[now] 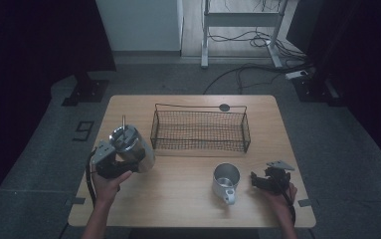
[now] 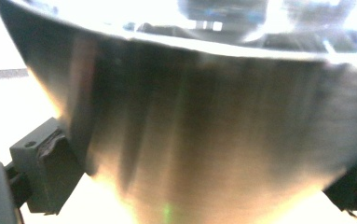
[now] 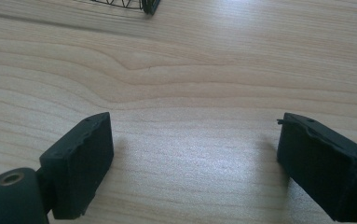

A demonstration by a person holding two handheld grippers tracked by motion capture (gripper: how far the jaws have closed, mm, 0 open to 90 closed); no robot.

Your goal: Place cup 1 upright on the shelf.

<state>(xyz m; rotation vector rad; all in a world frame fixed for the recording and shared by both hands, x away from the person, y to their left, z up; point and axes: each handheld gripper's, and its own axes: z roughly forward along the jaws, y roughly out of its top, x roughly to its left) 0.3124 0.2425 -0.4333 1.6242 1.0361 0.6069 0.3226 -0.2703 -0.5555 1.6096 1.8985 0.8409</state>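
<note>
**Left gripper clamps a steel canister; right gripper rests with jaws apart**

The left gripper (image 1: 109,160) is clamped on a large shiny cylindrical steel canister (image 1: 132,147), lifted and tilted near the left side of the pale wooden table (image 1: 188,199), just in front of the left end of the black wire-mesh basket (image 1: 200,131). In the left gripper view the brushed metal wall of the canister (image 2: 204,135) sits between the two black pads, one pressing at its left flank and one at the right edge. A thin rod stands up from the canister's top in the high view.

The right gripper (image 1: 269,180) sits low at the right front of the table, jaws apart with nothing between them; its view shows bare wood grain between the pads (image 3: 80,163). No earlier frame bears on their movement. A small steel mug with a handle (image 1: 226,182) stands upright just to its left, not touching it.

The canister's rim is overexposed and its base cut off in the left gripper view. A corner of the basket (image 3: 148,6) is cut off in the right gripper view.

Open wood lies between canister and mug and along the front edge.
</note>
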